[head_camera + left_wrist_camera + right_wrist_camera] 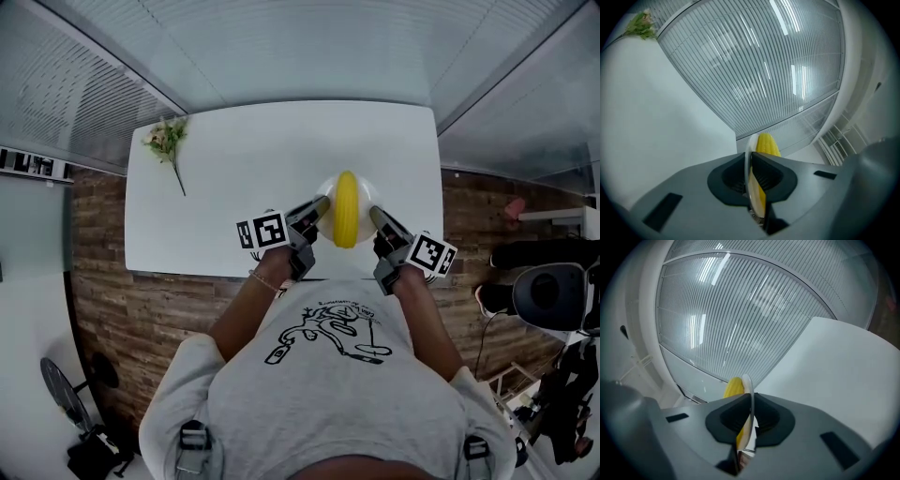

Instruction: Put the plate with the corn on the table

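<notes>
A small white plate (327,191) carries a yellow corn cob (346,208) and hangs over the near right part of the white table (234,187). My left gripper (320,205) is shut on the plate's left rim, my right gripper (373,214) on its right rim. In the left gripper view the plate (750,154) runs edge-on between the dark pads, the corn (766,144) just behind it. The right gripper view shows the same: the thin plate (750,401) is pinched between the pads and the corn (732,387) sits to its left.
A small sprig of flowers (167,142) lies at the table's far left corner. Ribbed glass walls stand behind and beside the table. A chair (548,292) and a pink object (514,208) are on the wood floor to the right.
</notes>
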{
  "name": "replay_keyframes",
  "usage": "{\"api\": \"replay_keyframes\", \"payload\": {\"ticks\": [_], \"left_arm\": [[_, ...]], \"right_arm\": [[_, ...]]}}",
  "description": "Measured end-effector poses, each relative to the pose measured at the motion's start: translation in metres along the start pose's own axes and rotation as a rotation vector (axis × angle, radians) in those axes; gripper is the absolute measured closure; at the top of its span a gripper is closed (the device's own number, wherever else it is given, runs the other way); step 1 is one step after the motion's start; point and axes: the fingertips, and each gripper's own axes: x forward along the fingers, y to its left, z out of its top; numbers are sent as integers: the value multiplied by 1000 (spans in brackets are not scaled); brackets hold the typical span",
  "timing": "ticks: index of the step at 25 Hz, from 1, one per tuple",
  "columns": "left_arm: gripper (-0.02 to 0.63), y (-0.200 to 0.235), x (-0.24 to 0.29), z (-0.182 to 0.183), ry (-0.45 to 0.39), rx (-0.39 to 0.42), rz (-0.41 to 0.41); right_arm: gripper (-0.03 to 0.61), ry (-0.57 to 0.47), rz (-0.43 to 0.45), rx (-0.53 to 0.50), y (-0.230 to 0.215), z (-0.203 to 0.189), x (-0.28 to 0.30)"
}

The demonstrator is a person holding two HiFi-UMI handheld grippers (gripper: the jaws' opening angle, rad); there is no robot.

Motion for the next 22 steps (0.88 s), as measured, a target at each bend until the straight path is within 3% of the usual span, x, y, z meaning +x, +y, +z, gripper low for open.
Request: {"api": "replay_keyframes", "payload": {"ticks": [22], "left_arm": [[575, 102, 49, -43, 123, -7, 102]], "right_arm": [[528, 73, -178, 58, -121, -30, 28]]}}
